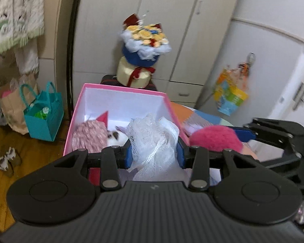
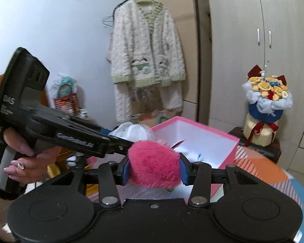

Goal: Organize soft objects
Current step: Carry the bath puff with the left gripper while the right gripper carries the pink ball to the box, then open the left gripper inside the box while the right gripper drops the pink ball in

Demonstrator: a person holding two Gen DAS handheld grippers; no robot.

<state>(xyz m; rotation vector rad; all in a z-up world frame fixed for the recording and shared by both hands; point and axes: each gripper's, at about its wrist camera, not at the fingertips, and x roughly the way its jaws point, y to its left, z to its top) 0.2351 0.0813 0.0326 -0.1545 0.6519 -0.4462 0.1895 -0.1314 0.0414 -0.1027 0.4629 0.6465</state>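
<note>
Left gripper (image 1: 154, 154): its two blue pads are clamped on a white mesh bath sponge (image 1: 152, 141), which bulges above and below the fingers and hangs down behind them. Just beyond the fingertips stands an open pink box (image 1: 119, 87) with white inner walls; inside it, ahead and to the left of the fingers, lies a pink patterned soft toy (image 1: 90, 134) with a red pointed ear, and beside it something white that is too blurred to name.

Right gripper (image 2: 154, 169): its blue pads are pressed against both sides of a fluffy pink ball (image 2: 154, 165), which fills the gap between the fingers and swells out above them. The same box lies ahead and slightly to the right of these fingertips, its near corner close behind the ball. To the left of the fingers, the left gripper reaches across toward the box, held by a hand (image 2: 28, 162) with painted nails and a ring.

Surroundings: beyond the box, a flower bouquet (image 2: 266, 99) stands before pale cupboards (image 2: 263, 40); a cream knitted cardigan (image 2: 146, 46) hangs on the wall rail; a teal gift bag (image 1: 43, 114) sits on the wooden floor, left of the left fingers.
</note>
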